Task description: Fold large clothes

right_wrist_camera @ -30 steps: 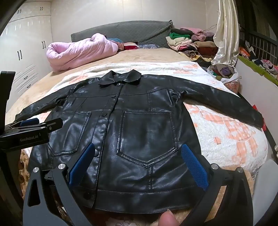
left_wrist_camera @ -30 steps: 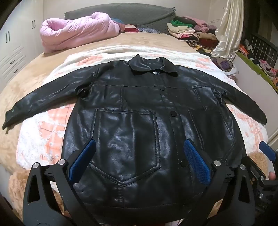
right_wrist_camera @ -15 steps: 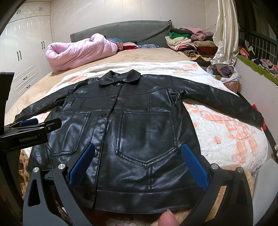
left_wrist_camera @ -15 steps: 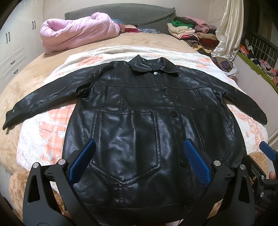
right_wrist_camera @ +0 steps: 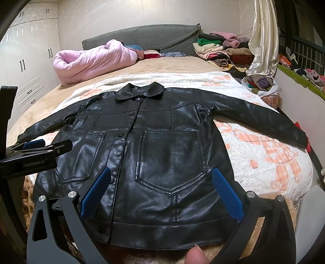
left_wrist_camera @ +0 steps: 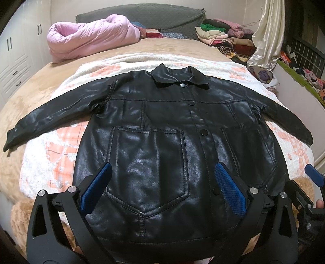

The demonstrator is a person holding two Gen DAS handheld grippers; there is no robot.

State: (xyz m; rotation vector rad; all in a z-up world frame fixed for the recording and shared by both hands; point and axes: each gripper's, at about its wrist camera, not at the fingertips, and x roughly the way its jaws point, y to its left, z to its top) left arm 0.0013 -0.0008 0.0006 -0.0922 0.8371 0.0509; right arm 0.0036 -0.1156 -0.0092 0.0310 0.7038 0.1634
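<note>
Black fingers (left_wrist_camera: 229, 190), blue textured pads (right_wrist_camera: 227, 195)

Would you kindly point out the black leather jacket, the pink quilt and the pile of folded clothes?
black leather jacket (left_wrist_camera: 148, 158): left wrist view, on its large front pocket.
pink quilt (right_wrist_camera: 91, 61): right wrist view, on the middle of the rolled bundle.
pile of folded clothes (right_wrist_camera: 211, 47): right wrist view, on a cream garment in the stack.

The leather jacket (left_wrist_camera: 154, 142) before me is glossy black with black snap buttons (left_wrist_camera: 203, 132). Under it lies a white fleece blanket (left_wrist_camera: 46, 162) checked in peach. The bed (left_wrist_camera: 30, 97) is tan. At its head edge sits a pink quilt (left_wrist_camera: 91, 40) against a grey headboard (left_wrist_camera: 162, 16). My fingers (left_wrist_camera: 95, 188) have blue pads on black frames.
</note>
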